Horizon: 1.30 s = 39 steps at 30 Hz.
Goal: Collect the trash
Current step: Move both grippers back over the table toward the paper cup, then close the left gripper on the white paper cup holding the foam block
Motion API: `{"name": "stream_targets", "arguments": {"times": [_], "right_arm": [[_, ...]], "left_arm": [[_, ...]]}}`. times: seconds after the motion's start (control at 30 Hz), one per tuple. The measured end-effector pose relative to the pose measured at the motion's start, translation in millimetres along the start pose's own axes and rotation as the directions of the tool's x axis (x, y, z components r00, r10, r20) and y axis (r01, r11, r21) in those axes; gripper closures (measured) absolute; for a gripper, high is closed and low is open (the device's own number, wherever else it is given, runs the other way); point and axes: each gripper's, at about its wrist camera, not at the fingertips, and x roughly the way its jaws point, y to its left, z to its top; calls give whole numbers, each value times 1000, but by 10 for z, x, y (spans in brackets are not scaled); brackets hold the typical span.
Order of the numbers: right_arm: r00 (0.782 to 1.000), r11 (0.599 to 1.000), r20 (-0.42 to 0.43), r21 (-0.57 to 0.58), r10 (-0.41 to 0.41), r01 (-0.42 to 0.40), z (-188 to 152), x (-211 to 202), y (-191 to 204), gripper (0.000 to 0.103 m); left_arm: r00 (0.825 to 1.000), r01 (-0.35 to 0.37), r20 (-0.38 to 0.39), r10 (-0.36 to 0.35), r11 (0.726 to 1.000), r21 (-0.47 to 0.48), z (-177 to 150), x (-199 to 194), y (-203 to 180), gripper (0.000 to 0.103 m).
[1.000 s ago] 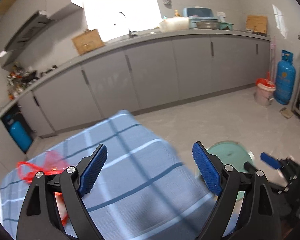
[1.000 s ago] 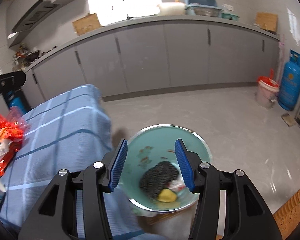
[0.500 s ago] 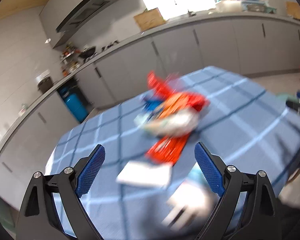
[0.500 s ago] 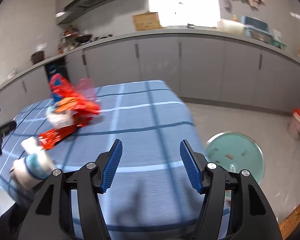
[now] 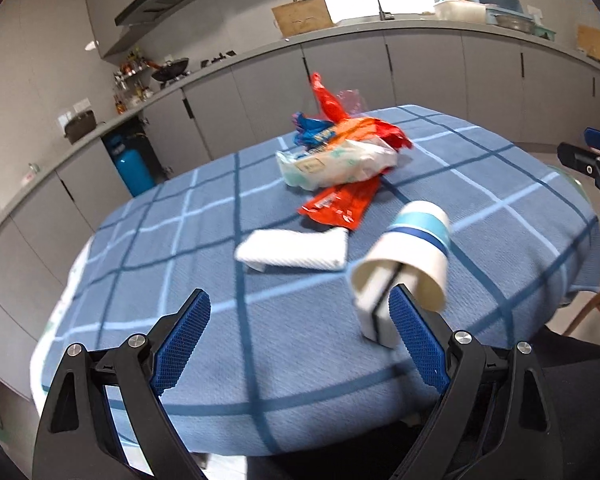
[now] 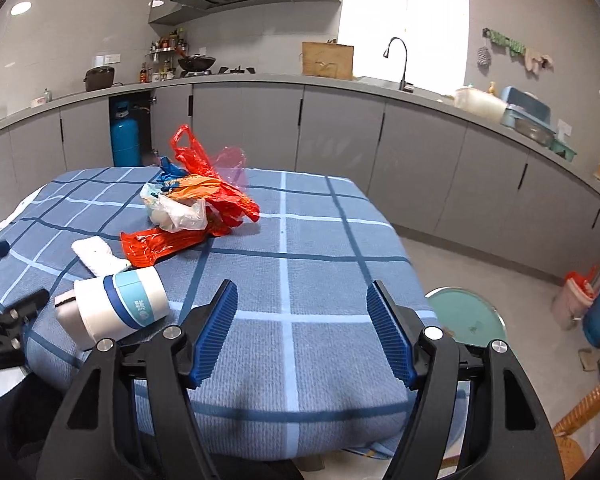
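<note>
Little can be read. The cup (image 6: 116, 306), lying on its side on the table, has a small white round mark and one white character on its light blue band, too small to make out. The white wrapper (image 5: 336, 164) in the litter heap carries a framed label whose print is blurred. The red wrapper (image 5: 342, 204) shows white lettering, also unreadable. No numbers or signs are legible elsewhere.

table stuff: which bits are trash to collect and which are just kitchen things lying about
For the job:
- pile of wrappers and bags
- red wrapper
- white tissue
- paper cup, on its side
- green bin on the floor

Just lying about:
- wok
- cardboard
- blue gas cylinder
</note>
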Motion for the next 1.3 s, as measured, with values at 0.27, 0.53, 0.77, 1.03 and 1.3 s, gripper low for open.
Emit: {"name": "stream_targets", "arguments": {"times": [0.27,0.53,0.77,1.03,1.3], "right_arm": [[999,999,-24,-36,26,-27,-102,29,162,32],[999,999,-24,-21,40,-40,-117,66,158,31],[999,999,-17,1,43,-43,-111,64,99,31],[998,998,-13,33,54,-53,-116,74,9,31],[994,992,31,60,106,-107,33,149,-36,31]], "left_arm": [[998,60,-8,-60,998,0,-86,110,-96,14],[986,167,-17,-166,986,30,4,258,-246,79],[983,168,68,-172,984,59,449,76,-302,80],[985,96,138,-104,993,62,1172,9,-324,81],[989,145,20,-148,984,106,890,654,-550,81]]}}
